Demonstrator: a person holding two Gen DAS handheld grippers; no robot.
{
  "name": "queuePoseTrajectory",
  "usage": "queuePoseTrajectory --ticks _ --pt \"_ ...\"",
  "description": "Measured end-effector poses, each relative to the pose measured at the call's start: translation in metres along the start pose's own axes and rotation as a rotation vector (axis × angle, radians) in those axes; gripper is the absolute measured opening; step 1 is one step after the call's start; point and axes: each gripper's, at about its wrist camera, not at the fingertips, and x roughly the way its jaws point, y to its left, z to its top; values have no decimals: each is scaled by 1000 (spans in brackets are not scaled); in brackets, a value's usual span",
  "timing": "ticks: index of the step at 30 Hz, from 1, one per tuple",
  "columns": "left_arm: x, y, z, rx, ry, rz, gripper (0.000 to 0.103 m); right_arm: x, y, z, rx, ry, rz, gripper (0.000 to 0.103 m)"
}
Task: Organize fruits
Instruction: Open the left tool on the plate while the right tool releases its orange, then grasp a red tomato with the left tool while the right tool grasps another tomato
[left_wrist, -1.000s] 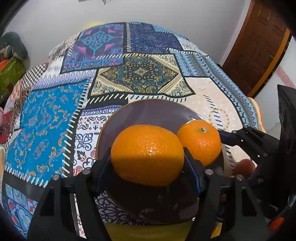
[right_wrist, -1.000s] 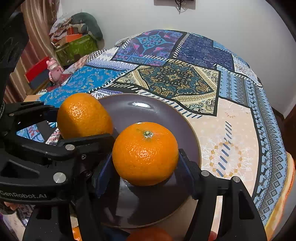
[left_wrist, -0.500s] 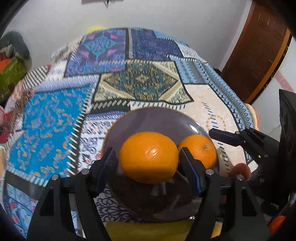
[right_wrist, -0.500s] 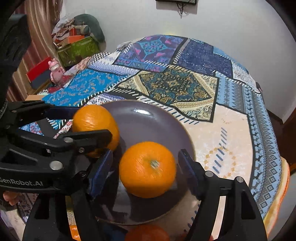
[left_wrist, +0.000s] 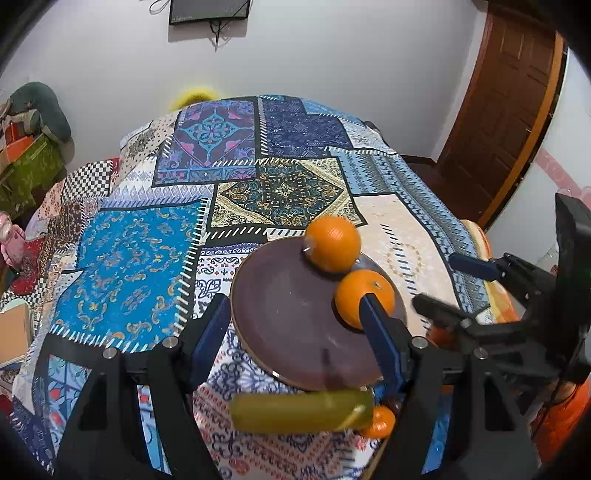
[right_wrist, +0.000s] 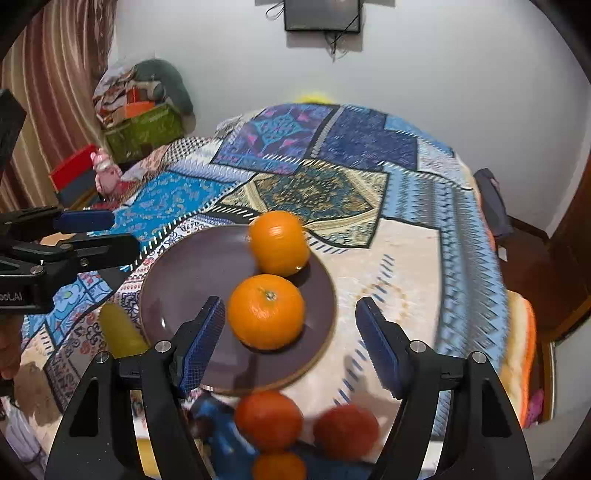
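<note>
Both your left tool (left_wrist: 291, 332) and right tool (right_wrist: 290, 334) are spread wide, holding nothing. Two glossy round oranges (right_wrist: 266, 312) sit at the far edge of the smooth purple plate (right_wrist: 192, 273).

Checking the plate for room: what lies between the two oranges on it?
Nothing. In the right wrist view the far orange and near orange sit nearly touching on the plate.

White wall (right_wrist: 443, 74) behind, a dark screen (right_wrist: 322, 14) mounted high on it, cables dangling below. Striped curtain (right_wrist: 48, 92) hangs at the left. Beside it, a heap of boxes and bundles (right_wrist: 144, 99) in the corner. Brown wooden door (left_wrist: 506, 92) off to the right. A patchwork cloth (left_wrist: 140, 251), blues and golds, covers the table. Something yellow (left_wrist: 194, 96) peeks over its far edge.
</note>
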Motion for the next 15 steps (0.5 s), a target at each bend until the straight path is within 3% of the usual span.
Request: queuePoseTrajectory --ticks 7,15 --pt "-20 -16 -18 15 -1 -24 73 -26 -14 -23 20 -6 -41 70" --pt "-15 -45 -38 36 36 -46 73 -35 -33 -52 73 22 -48 70"
